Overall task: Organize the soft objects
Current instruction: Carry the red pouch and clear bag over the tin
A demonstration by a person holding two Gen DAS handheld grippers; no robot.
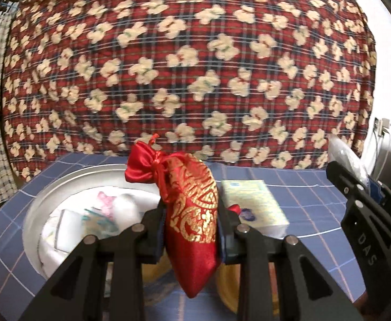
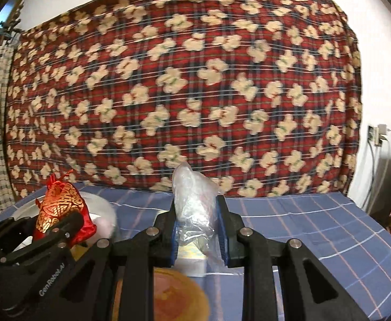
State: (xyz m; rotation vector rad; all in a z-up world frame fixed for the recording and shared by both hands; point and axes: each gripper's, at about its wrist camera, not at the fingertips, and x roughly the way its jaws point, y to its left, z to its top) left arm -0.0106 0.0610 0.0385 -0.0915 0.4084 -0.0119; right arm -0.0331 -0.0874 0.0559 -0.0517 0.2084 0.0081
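Note:
A red satin pouch point(image 1: 192, 211) with gold pattern and a tied neck stands upright between the pads of my left gripper point(image 1: 192, 230), which is shut on it above the blue checked tablecloth point(image 1: 302, 203). The same pouch point(image 2: 59, 208) and left gripper point(image 2: 56, 227) show at the lower left of the right wrist view. My right gripper point(image 2: 198, 230) is shut on a crumpled clear plastic bag point(image 2: 194, 203) that sticks up between its blue pads. In the left wrist view the right gripper point(image 1: 356, 187) sits at the right edge with the plastic bag point(image 1: 345, 152) poking out.
A round silver tray point(image 1: 61, 187) at the left holds white soft packets. A pale green tissue pack point(image 1: 257, 203) lies behind the left fingers. A yellowish round dish point(image 2: 174, 294) sits below the grippers. A red patterned blanket point(image 1: 184, 67) hangs as a backdrop; cables and a socket point(image 2: 377, 136) are at the right.

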